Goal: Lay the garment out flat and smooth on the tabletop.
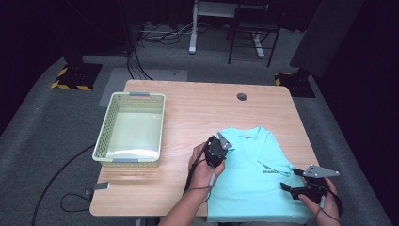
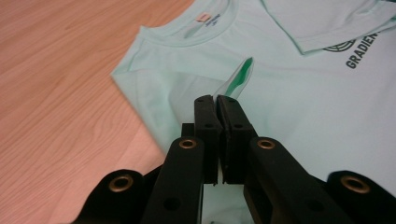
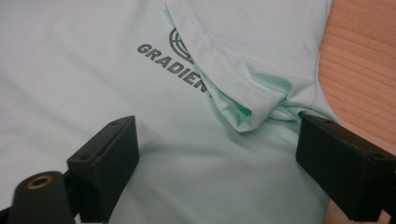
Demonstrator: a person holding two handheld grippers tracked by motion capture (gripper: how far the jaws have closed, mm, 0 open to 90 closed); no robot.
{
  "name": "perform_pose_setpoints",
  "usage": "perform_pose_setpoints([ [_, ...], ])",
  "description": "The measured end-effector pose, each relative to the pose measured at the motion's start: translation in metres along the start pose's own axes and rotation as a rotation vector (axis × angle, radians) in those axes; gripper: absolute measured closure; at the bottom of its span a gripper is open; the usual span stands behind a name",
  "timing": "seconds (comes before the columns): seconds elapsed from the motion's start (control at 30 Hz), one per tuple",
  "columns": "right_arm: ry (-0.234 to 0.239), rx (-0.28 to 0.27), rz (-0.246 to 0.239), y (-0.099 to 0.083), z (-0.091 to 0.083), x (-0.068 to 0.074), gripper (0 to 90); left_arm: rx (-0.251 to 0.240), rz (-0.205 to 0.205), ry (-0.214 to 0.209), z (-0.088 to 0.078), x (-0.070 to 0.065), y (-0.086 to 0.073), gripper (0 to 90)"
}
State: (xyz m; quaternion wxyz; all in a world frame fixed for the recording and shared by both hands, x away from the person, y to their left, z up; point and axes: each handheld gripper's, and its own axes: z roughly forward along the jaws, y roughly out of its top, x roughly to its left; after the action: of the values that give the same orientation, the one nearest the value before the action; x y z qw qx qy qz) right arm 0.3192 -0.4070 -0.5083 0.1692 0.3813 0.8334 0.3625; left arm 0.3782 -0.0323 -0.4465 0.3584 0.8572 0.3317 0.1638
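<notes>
A mint-green T-shirt (image 1: 249,183) with a dark printed logo lies flat on the right half of the wooden table (image 1: 188,113), collar toward the far side. My left gripper (image 1: 221,153) is over the shirt's left shoulder. In the left gripper view its jaws (image 2: 215,99) are pressed together on a thin raised fold of the shirt (image 2: 303,121). My right gripper (image 1: 289,180) hovers at the shirt's right side. In the right gripper view it stands wide open (image 3: 217,135), its jaws on either side of the folded-in sleeve (image 3: 252,107) without touching it.
A pale green perforated basket (image 1: 106,136) sits on the table's left part. A round cable hole (image 1: 242,96) is near the far edge. Bare wood lies between the basket and the shirt. Chairs and cables stand on the dark floor beyond.
</notes>
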Motion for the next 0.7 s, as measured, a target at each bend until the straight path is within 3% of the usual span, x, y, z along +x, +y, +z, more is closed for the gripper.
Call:
perform_pose_setpoints([
  [0.47, 0.005, 0.012, 0.007, 0.002, -0.002, -0.001, 18.5, 0.011, -0.101, 0.106, -0.028, 0.031, -0.036, 85.9],
  [0.6, 0.026, 0.055, 0.022, 0.008, -0.006, -0.001, 29.6, 0.005, -0.153, 0.147, -0.038, 0.038, -0.053, 75.5],
  [0.7, 0.049, 0.05, 0.023, 0.013, -0.007, 0.001, 32.4, -0.014, -0.192, 0.147, -0.045, 0.043, -0.061, 63.7],
])
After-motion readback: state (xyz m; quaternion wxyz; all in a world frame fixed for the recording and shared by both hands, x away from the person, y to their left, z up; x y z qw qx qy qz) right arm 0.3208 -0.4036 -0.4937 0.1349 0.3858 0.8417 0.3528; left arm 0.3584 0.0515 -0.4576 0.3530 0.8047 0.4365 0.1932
